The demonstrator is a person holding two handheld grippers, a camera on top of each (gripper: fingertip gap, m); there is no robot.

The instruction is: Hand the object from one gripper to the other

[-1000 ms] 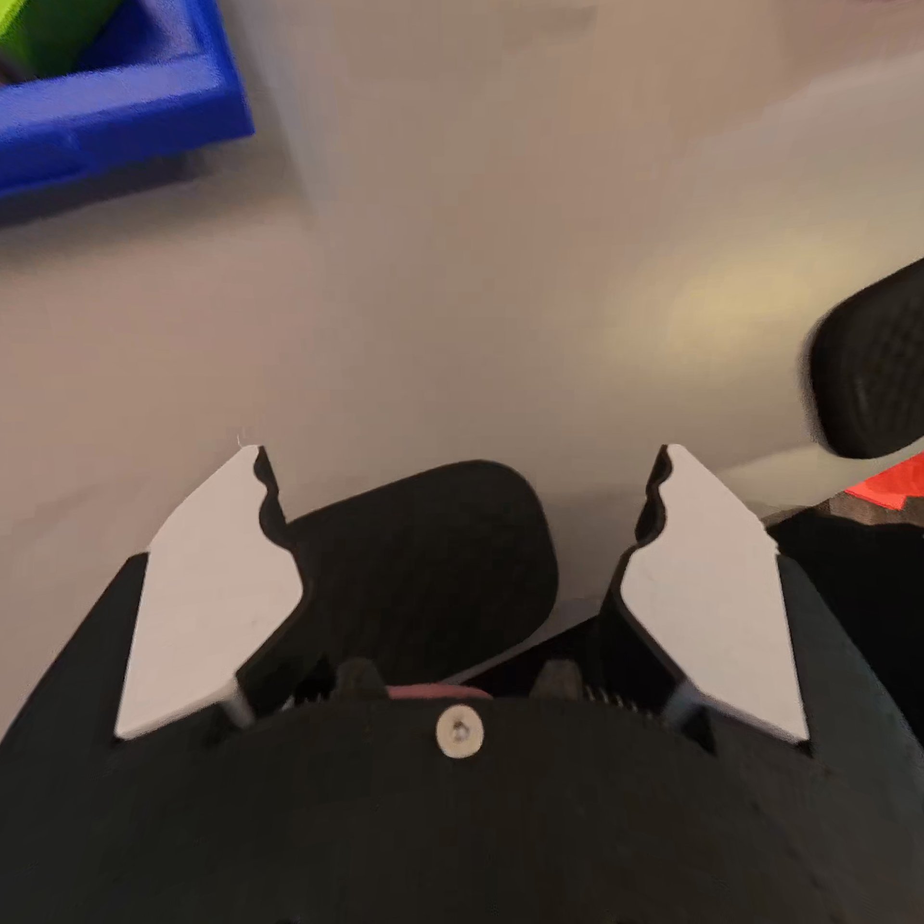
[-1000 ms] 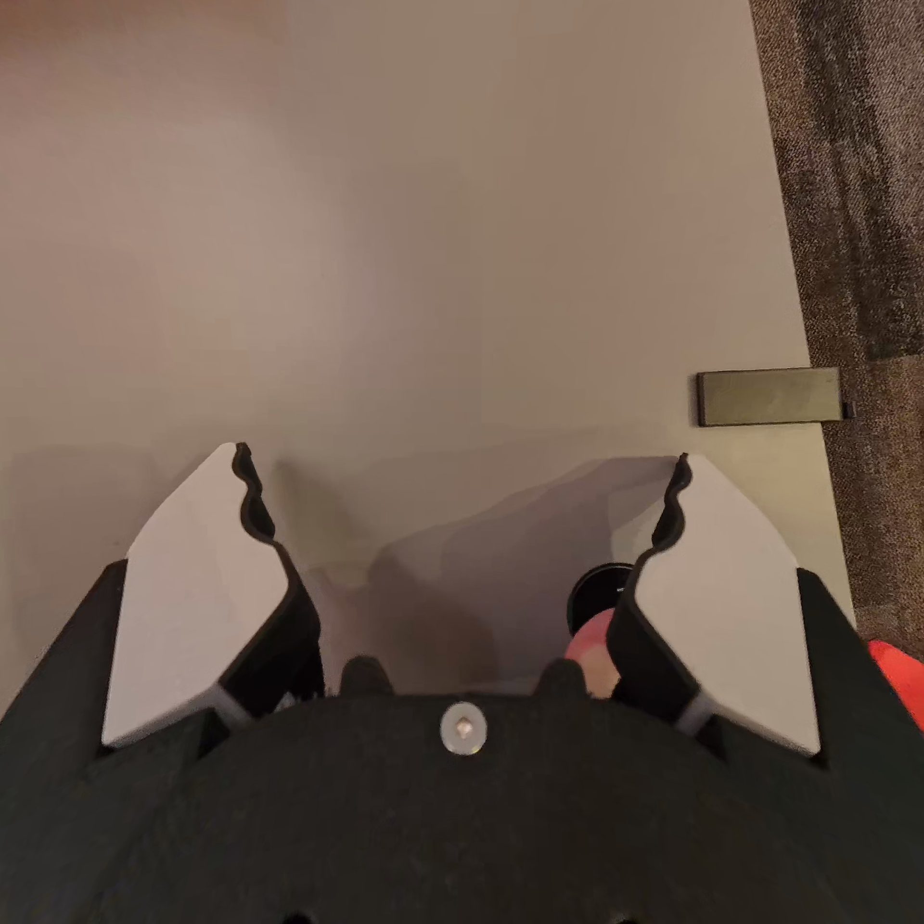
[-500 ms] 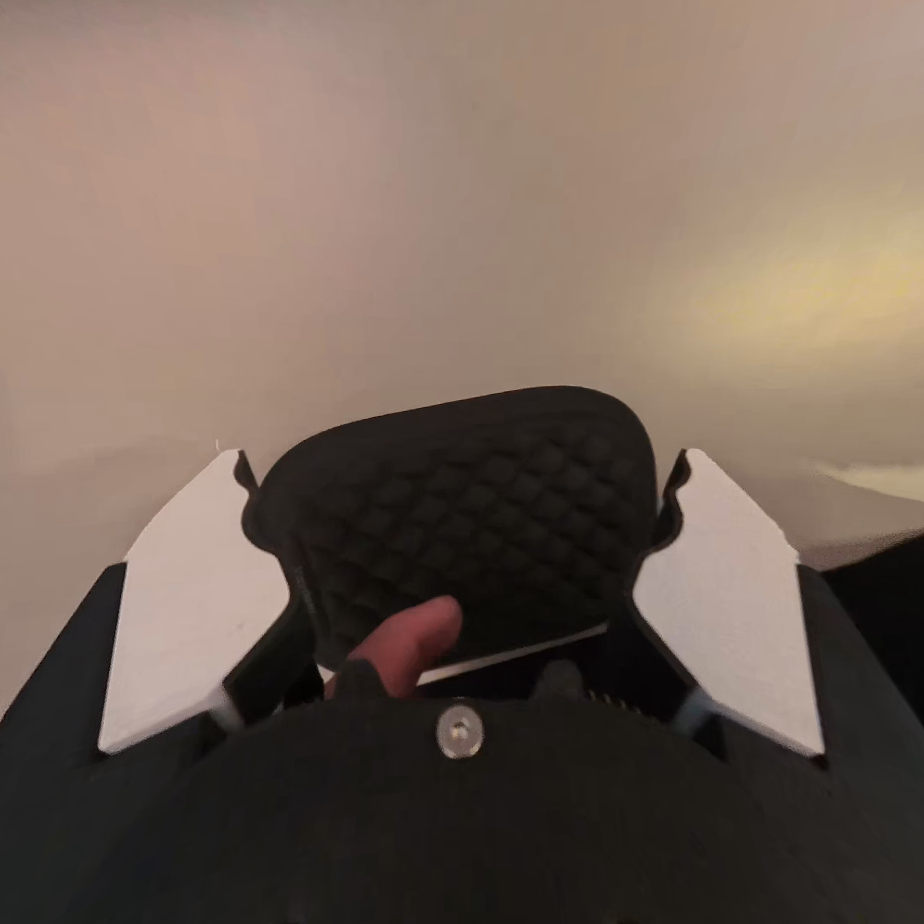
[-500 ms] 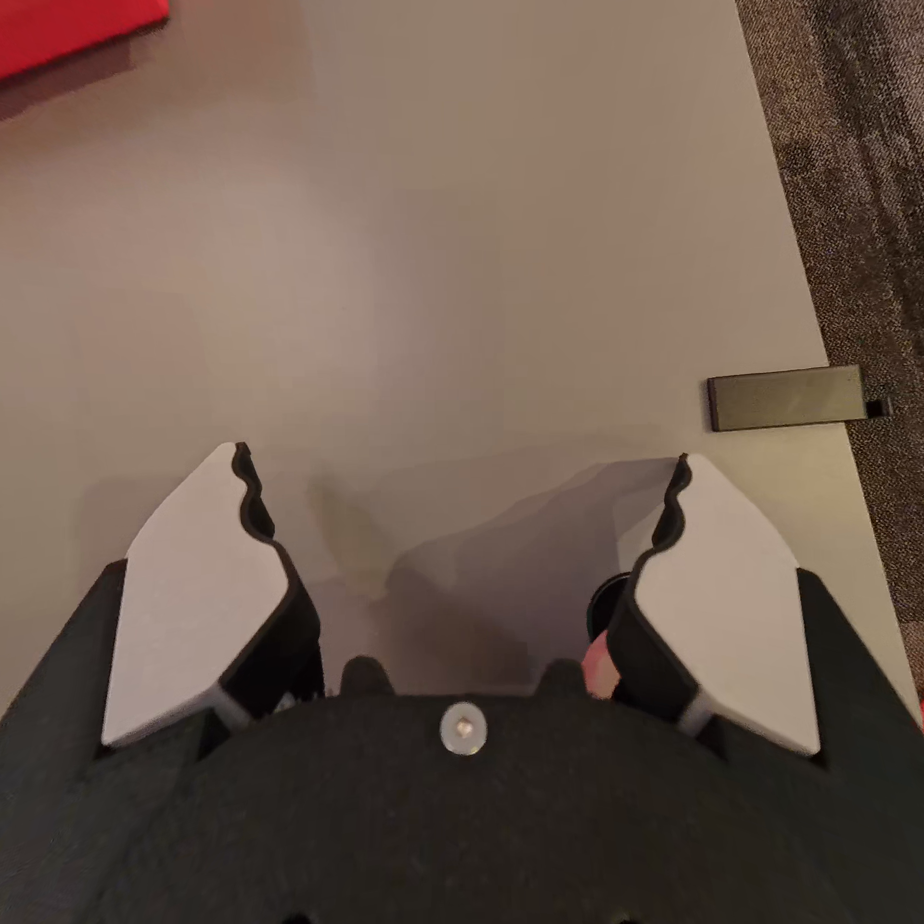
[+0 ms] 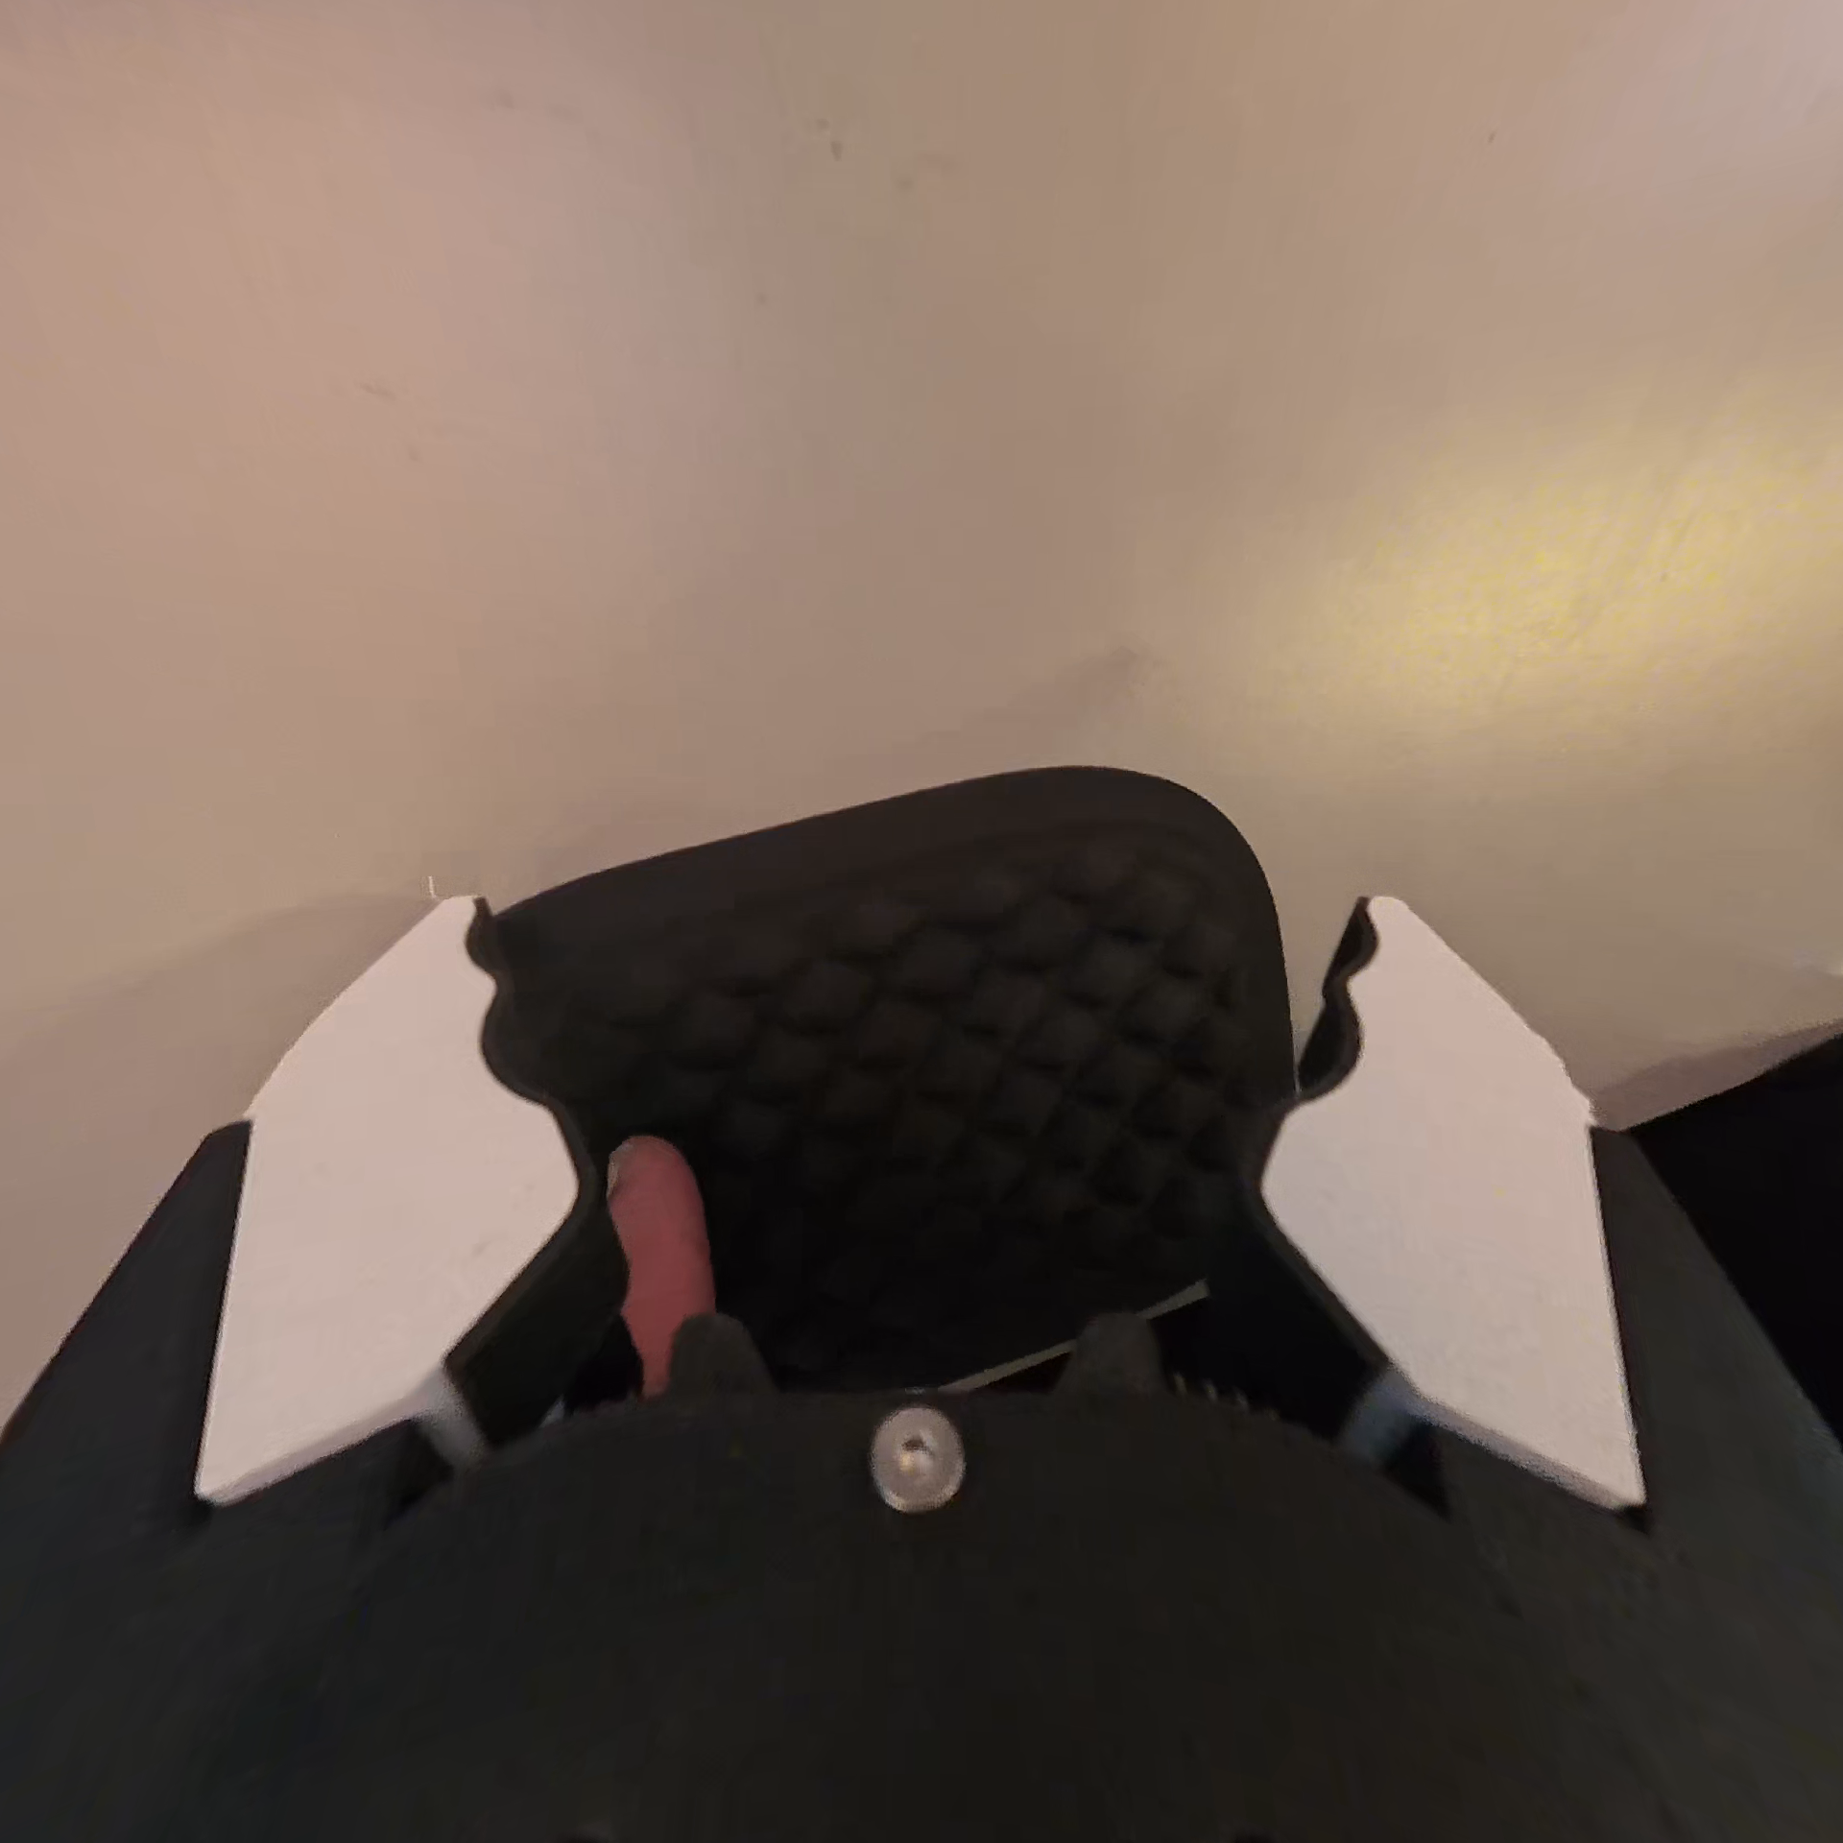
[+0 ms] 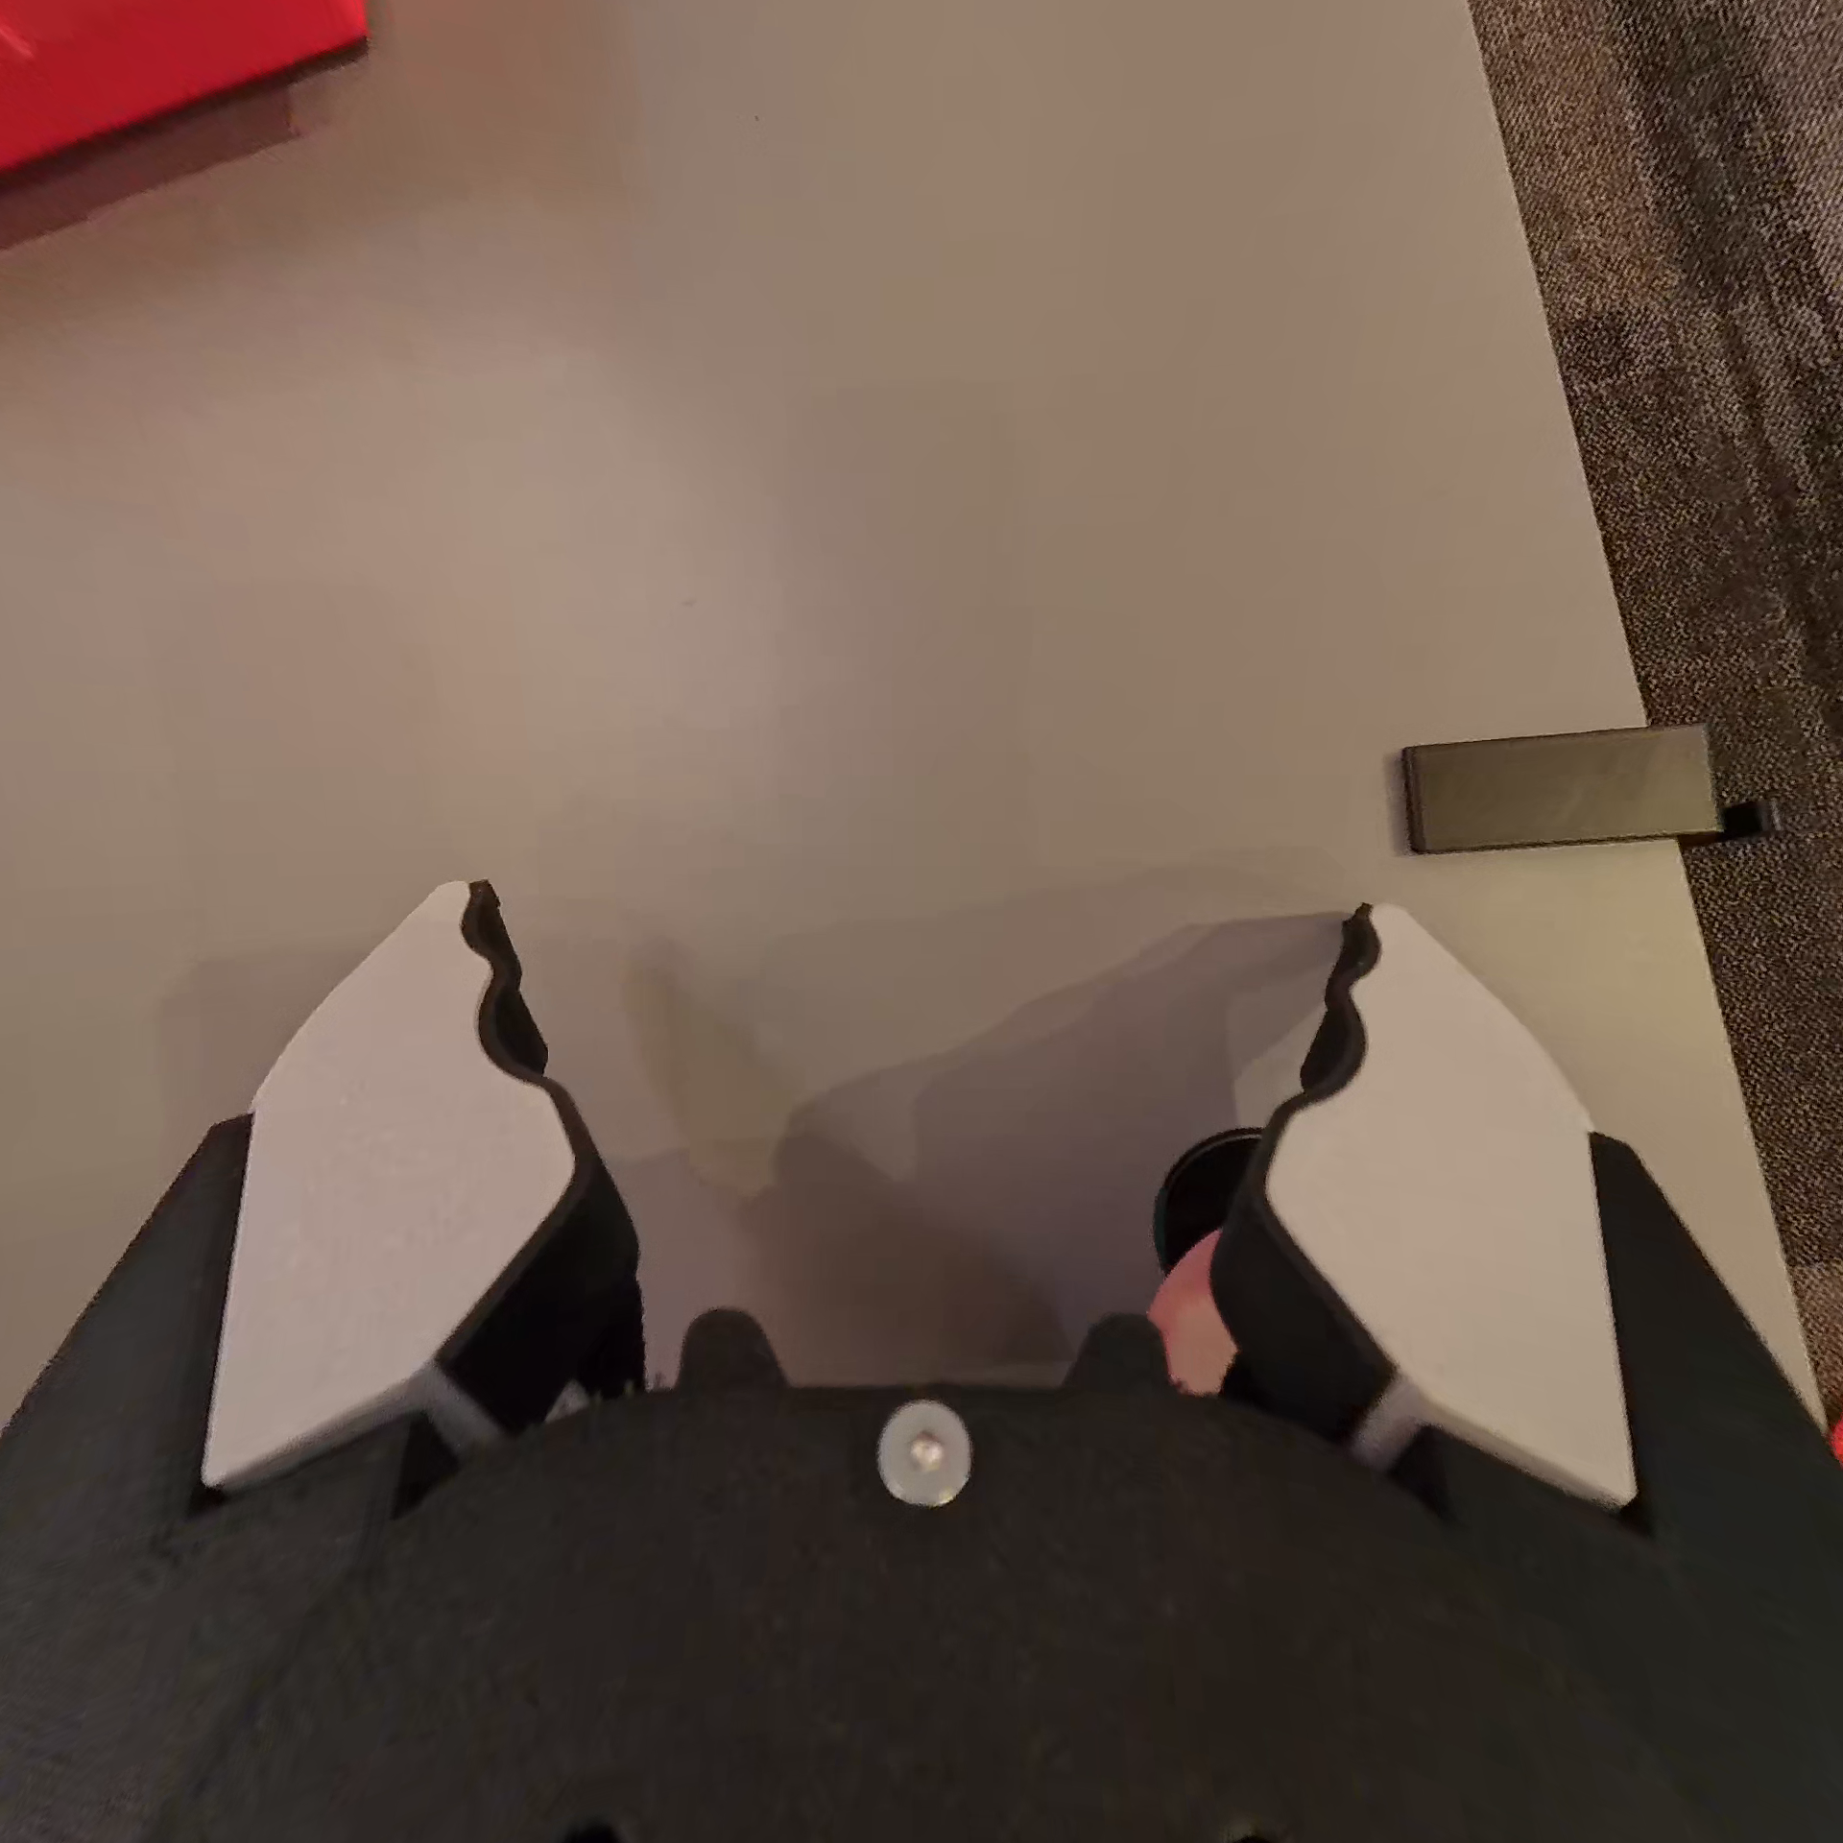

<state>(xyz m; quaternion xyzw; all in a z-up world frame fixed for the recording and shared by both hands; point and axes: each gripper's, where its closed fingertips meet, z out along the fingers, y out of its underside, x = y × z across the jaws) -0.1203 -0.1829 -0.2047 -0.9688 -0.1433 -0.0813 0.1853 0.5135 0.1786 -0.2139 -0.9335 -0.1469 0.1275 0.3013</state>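
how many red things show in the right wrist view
2: a flat red object in the top left corner on the grey table, and a small red sliver at the right edge, mostly cut off; others may lie outside the frame.

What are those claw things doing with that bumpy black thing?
A person is holding two grabber tools over a grey table. The left gripper is wide open, and a bumpy black pad sits between its fingers with a gap showing on the right side, so it is not squeezed. A person's fingertip shows beside the pad. The right gripper is wide open too, with nothing in it. No handing over is happening right now.
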